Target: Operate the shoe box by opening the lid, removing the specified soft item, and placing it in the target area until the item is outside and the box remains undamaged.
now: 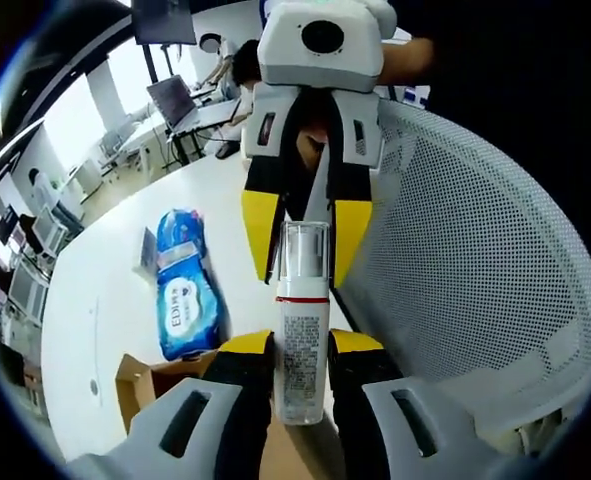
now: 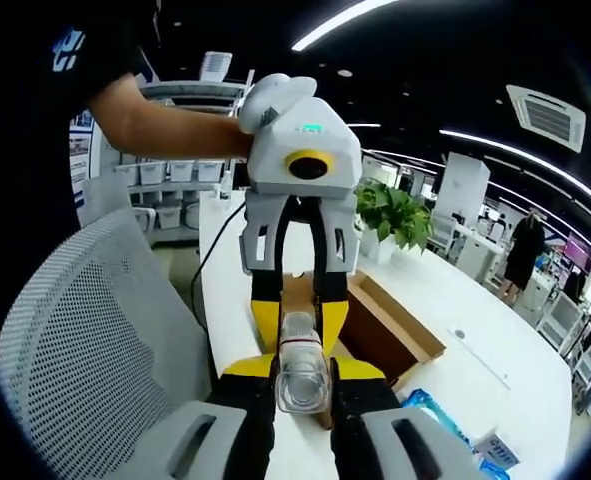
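Gripping a small clear-capped bottle (image 1: 302, 330) with my left gripper (image 1: 301, 345), I have its yellow-tipped jaws pressed against the bottle's body, low on its white printed label. My right gripper (image 2: 302, 368) clamps the same bottle (image 2: 302, 375) from the cap end — in the left gripper view it reaches in from above (image 1: 306, 235), jaws around the clear cap, and in the right gripper view the left one (image 2: 300, 315) closes on the far end. The bottle hangs in the air between both. Beyond it sits a white mesh chair back (image 1: 475, 280). Farther off, on the white table (image 1: 105, 290), lies a blue soft pack (image 1: 183, 285) — outside the open cardboard shoe box (image 2: 375, 325), near its flap (image 1: 140, 380). A potted plant (image 2: 395, 215) stands past the box.
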The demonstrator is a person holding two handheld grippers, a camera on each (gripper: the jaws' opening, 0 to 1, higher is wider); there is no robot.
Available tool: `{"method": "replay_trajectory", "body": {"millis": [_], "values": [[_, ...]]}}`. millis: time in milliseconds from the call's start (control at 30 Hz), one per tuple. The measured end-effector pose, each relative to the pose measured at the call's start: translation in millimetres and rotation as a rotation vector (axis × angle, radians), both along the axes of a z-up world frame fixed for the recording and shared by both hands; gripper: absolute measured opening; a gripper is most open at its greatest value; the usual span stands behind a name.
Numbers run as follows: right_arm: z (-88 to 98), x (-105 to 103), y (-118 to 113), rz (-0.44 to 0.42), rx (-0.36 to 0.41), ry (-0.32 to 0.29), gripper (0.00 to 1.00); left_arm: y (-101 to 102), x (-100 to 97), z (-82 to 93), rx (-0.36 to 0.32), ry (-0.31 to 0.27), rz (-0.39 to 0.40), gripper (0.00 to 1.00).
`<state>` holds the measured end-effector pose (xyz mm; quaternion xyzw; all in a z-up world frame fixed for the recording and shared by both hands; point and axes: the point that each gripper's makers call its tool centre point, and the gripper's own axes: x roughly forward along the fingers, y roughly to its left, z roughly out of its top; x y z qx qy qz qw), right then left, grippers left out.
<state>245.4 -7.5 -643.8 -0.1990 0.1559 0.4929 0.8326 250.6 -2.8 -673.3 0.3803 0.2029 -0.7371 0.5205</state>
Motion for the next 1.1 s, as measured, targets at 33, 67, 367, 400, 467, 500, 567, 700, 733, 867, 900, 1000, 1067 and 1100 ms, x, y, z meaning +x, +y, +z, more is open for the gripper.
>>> {"method": "replay_trajectory", "body": {"millis": [33,67,367,400,467,500,567,700,733,867,900,1000,1067,1100], "values": [[-0.1,0.1,-0.4,0.000,-0.005,0.001,0.16,-0.6,0.3,-0.4,-0.003,-0.002,-0.001,0.20],[-0.6,0.0,-1.0,0.001,-0.011,0.002,0.16,-1.2,0.4,-0.9,-0.005,-0.002,-0.002,0.20],[-2.3,3.6,-3.1,0.003,-0.037,-0.002,0.15,-4.0,5.5,-4.4,-0.012,-0.008,0.023,0.21],[-2.3,4.3,-3.4,0.003,-0.039,-0.004,0.15,-4.4,6.6,-4.1,-0.018,-0.012,0.031,0.21],[-2.2,6.1,-3.8,0.001,-0.041,-0.005,0.15,-4.7,8.2,-3.4,-0.026,-0.017,0.044,0.21],[-2.1,6.8,-3.4,0.004,-0.044,-0.005,0.15,-4.4,8.7,-3.4,-0.028,-0.019,0.047,0.21],[-2.7,7.5,-2.2,0.011,-0.052,-0.008,0.15,-3.5,9.9,-3.5,-0.033,-0.021,0.057,0.21],[-4.4,8.5,-0.1,0.027,-0.068,-0.007,0.15,-0.3,15.1,-2.9,-0.044,-0.028,0.093,0.25],[-4.7,9.0,0.3,0.033,-0.073,-0.008,0.15,0.6,16.5,-2.7,-0.048,-0.029,0.102,0.26],[-4.9,9.9,1.7,0.048,-0.082,-0.006,0.15,5.7,20.2,-3.3,-0.061,-0.019,0.162,0.29],[-5.0,9.7,2.3,0.056,-0.084,-0.007,0.15,6.4,21.0,-3.5,-0.064,-0.021,0.172,0.30],[-6.3,9.5,2.9,0.069,-0.095,-0.005,0.15,9.2,24.4,-3.4,-0.082,-0.028,0.208,0.34],[-7.0,10.1,2.7,0.077,-0.104,-0.006,0.15,11.8,26.4,-2.5,-0.093,-0.024,0.237,0.35],[-7.0,10.1,2.9,0.085,-0.107,-0.005,0.15,13.2,26.9,-2.2,-0.096,-0.022,0.247,0.36]]}}
